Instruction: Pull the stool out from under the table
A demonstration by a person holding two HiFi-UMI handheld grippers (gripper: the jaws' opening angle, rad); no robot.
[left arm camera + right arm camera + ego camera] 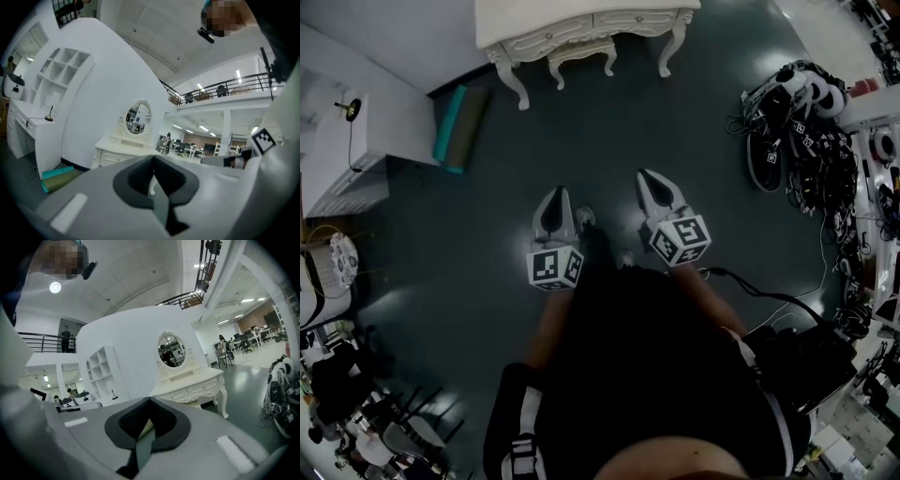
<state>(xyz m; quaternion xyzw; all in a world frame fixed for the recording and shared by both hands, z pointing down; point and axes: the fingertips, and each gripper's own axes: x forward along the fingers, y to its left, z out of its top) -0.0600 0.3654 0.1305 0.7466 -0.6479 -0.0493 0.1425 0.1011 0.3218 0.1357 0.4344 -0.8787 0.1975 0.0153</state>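
Observation:
A white carved dressing table (pixel 581 19) stands at the far end of the dark floor. The small white stool (pixel 581 54) sits tucked between its legs. My left gripper (pixel 554 194) and right gripper (pixel 650 177) are side by side in mid-floor, well short of the stool, and both point toward it. Each is shut with nothing held. In the left gripper view, the table (pixel 117 150) with its oval mirror (pixel 138 117) rises beyond the shut left gripper (pixel 153 159). In the right gripper view, the table (pixel 197 385) stands beyond the shut right gripper (pixel 149 401), and the stool is mostly hidden.
Rolled teal and green mats (pixel 459 127) lie by the wall, left of the table. A white shelf unit (pixel 347 150) stands at the left. A pile of headsets and cables (pixel 806 122) covers the floor at the right. A black bag (pixel 806 366) sits near my right side.

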